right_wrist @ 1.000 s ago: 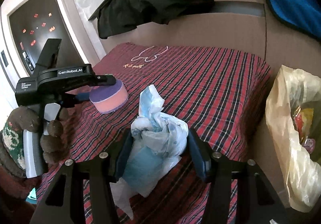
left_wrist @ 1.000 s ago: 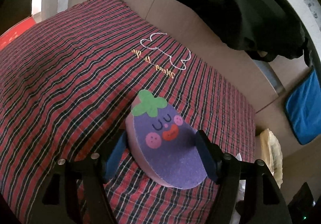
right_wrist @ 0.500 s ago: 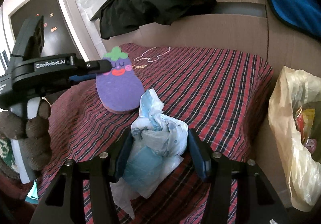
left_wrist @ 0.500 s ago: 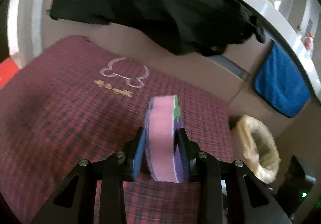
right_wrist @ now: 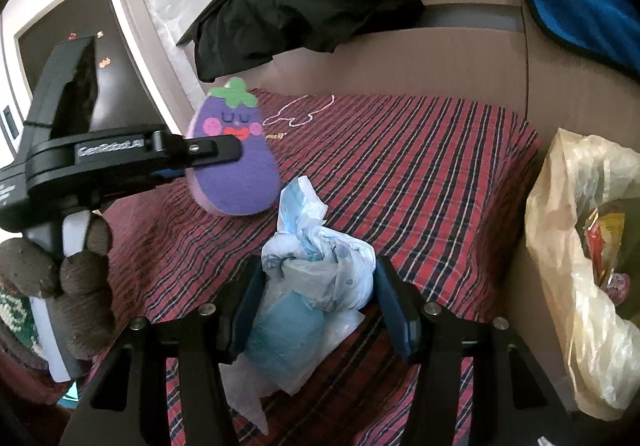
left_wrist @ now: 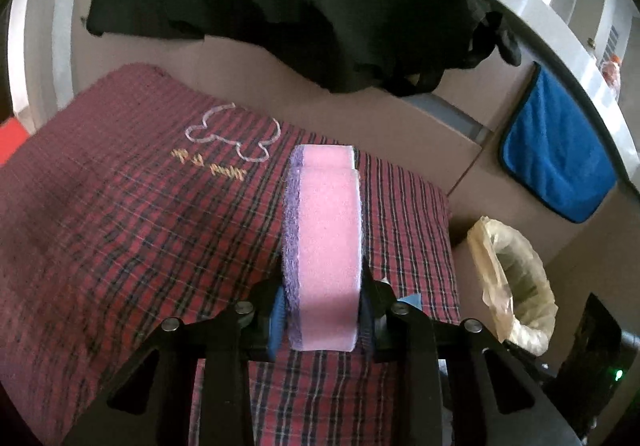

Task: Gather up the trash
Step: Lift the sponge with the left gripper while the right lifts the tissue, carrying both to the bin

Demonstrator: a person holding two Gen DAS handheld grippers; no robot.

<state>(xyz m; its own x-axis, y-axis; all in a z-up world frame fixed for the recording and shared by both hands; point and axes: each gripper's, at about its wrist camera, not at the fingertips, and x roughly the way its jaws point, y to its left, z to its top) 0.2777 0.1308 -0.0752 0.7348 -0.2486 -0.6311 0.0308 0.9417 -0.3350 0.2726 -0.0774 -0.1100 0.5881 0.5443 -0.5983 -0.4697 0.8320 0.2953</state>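
Left claw [left_wrist: 322,310]: clamps purple-and-pink eggplant-shaped sponge [left_wrist: 324,246].
Right claw [right_wrist: 318,306]: grips crumpled white-blue plastic wrapper [right_wrist: 316,266].
Risk: wrapper's loose tail may snag the yellowish plastic trash bag [right_wrist: 576,266] rim.

Both tools are matte black: the right gripper [right_wrist: 318,302] has angular arms with round silver screw heads and blue finger pads [right_wrist: 246,306]. The left gripper [right_wrist: 224,146], at nine o'clock in the right wrist view, carries white "GenRobot.AI" lettering, and the left hand [right_wrist: 76,282] wears a fuzzy brown knit glove with a green-and-white patterned cuff.
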